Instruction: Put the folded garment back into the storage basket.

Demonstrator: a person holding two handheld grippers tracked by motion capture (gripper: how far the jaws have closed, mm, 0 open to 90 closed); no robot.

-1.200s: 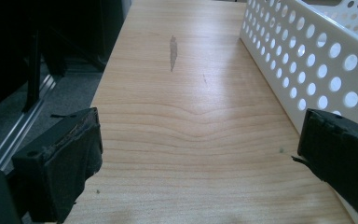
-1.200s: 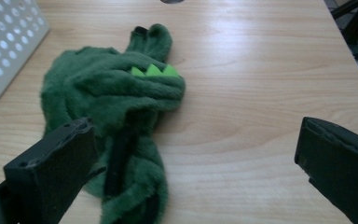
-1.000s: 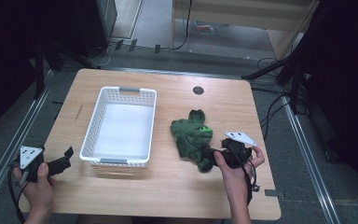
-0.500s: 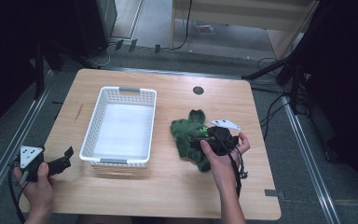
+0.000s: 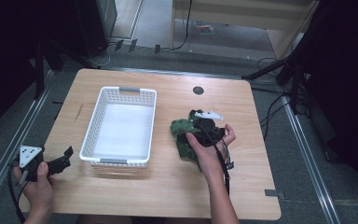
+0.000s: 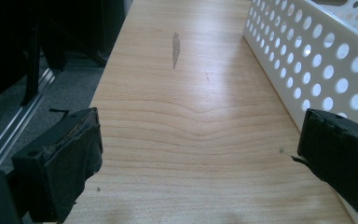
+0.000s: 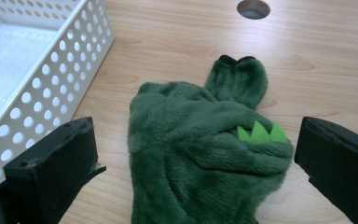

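Broadly, the wooden table (image 5: pixel 168 191) carries everything, a dark round hole (image 5: pixel 198 90) set near its far edge. On its left half stands a white perforated basket (image 5: pixel 103 109), long side running from far to near, grey grips at both ends, its inside bare. Just right of the basket, toward the table's middle, lies a green plush toy (image 5: pixel 182 140) with small bright green spikes (image 7: pixel 261 133) along one side; in the right gripper view it lies crumpled on the wood, near the basket's wall but apart from it. The right gripper (image 5: pixel 200 133) is over the toy, its jaws spread wide to either side of the plush and not clamped on it. The left gripper (image 5: pixel 58 163) is at the table's near left corner, beside the basket's near end, jaws likewise wide apart over bare wood.
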